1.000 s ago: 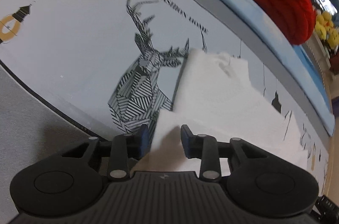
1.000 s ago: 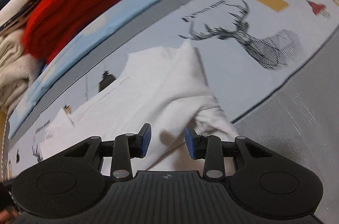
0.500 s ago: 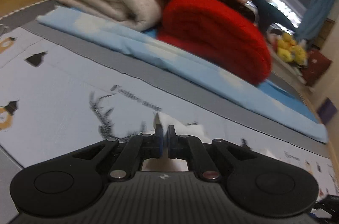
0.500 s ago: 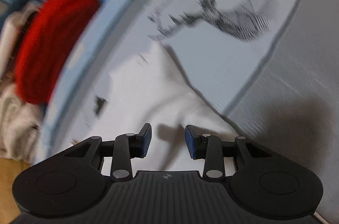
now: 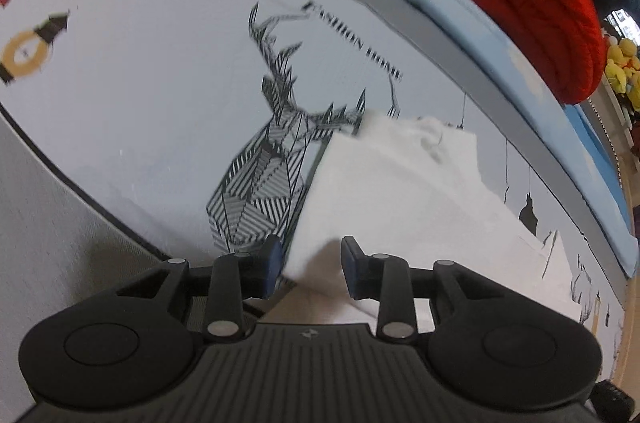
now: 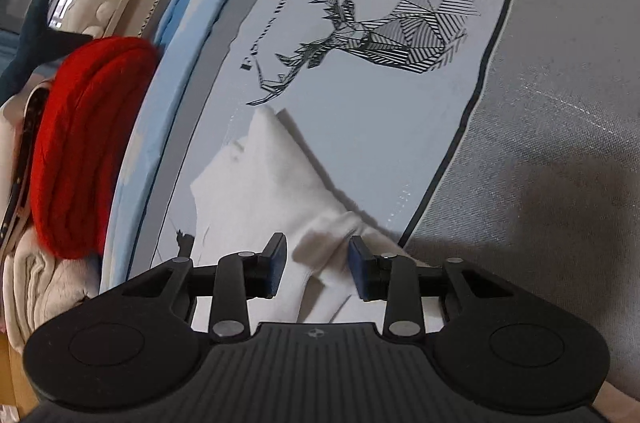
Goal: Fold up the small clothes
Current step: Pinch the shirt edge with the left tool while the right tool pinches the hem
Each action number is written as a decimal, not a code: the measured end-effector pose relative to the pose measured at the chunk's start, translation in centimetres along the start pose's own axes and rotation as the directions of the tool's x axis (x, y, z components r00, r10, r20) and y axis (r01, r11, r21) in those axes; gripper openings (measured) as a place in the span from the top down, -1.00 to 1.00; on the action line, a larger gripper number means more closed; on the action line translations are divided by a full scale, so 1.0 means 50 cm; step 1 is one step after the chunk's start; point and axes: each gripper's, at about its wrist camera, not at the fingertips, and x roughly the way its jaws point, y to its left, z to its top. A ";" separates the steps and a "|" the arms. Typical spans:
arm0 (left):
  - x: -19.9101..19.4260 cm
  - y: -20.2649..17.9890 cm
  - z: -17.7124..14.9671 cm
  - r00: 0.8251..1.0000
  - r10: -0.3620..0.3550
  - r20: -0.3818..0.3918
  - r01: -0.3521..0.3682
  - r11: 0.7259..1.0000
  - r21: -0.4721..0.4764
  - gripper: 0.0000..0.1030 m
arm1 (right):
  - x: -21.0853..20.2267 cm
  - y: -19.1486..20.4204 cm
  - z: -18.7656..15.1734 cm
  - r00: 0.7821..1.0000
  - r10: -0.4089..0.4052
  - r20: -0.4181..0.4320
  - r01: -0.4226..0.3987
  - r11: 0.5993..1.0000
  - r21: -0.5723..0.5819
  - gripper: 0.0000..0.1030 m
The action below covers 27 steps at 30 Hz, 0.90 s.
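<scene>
Reopened left hand-held gripper (image 5: pixel 308 265), white garment (image 5: pixel 400 195) lengthwise ahead

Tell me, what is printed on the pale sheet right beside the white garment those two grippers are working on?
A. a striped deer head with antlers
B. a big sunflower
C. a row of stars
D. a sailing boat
A: a black-striped geometric deer head with antlers is printed on the pale sheet, right next to the edge of the white garment; the right wrist view shows the same print.

One white garment (image 5: pixel 404 199), two tools.
</scene>
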 end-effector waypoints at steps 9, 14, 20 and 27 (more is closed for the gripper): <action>-0.061 -0.033 -0.002 0.993 -0.058 0.101 0.050 0.995 0.082 0.90 | -0.063 0.012 0.002 0.995 0.003 0.096 -0.005 1.000 0.023 1.00; -0.056 -0.052 -0.019 0.999 -0.015 0.051 0.007 0.989 0.149 0.92 | -0.097 -0.004 0.008 0.968 -0.148 0.202 0.138 0.988 0.063 1.00; -0.065 -0.033 -0.012 0.995 0.031 0.096 -0.037 0.997 0.061 0.90 | -0.102 0.021 0.006 0.966 -0.106 0.237 0.116 0.993 -0.030 0.94; -0.020 -0.056 -0.033 0.997 -0.076 -0.007 0.076 0.994 0.074 0.75 | -0.015 0.071 -0.024 0.998 0.066 0.018 -0.060 0.973 -0.222 0.53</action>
